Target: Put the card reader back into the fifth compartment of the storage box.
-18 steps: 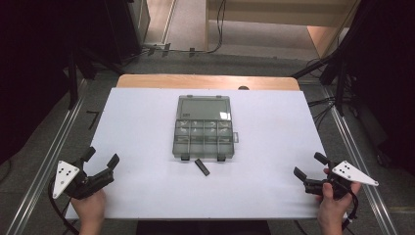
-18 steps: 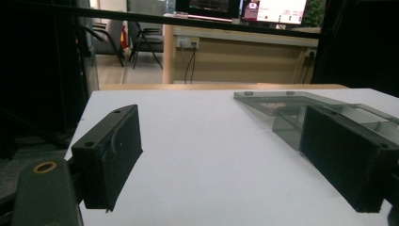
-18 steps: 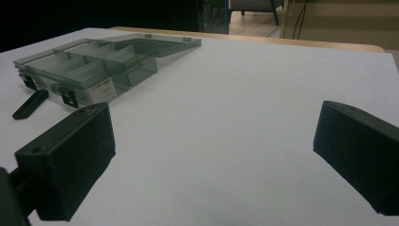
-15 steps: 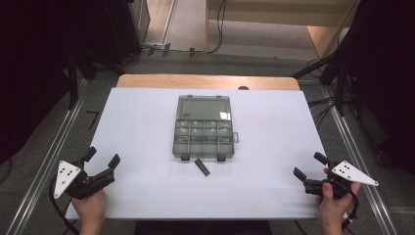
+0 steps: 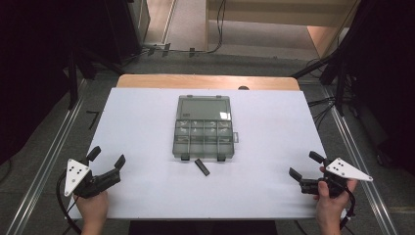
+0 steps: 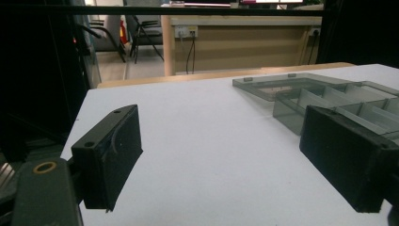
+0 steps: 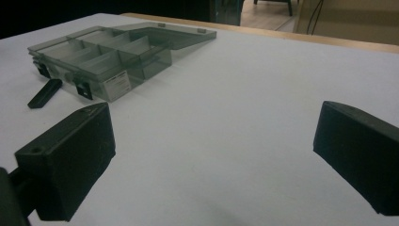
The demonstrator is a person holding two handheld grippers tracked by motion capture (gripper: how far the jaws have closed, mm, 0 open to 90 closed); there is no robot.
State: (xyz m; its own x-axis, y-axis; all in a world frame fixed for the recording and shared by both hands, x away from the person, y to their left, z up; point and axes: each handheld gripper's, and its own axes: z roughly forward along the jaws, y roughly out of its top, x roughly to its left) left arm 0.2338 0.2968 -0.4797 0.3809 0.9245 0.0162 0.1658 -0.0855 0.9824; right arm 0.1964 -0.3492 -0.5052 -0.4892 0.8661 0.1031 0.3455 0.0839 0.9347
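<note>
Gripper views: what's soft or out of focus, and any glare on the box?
Left gripper view: near black jaws slightly soft, smoky clear plastic compartment box sharp, no glare. Right gripper view: jaws blurred, box and small flat black bar fairly crisp. High view: even light, white table sheet bright, surroundings dark.

The table [image 5: 147, 127] top is white w/ a light wood edge at the far side. The compartment box [image 5: 203, 128] is see-through smoky grey w/ small black clips. The little bar [image 5: 201, 167] by it is black. Left gripper [image 5: 105, 157] & right gripper [image 5: 302, 164] are black, each w/ a pale grey plate.
</note>
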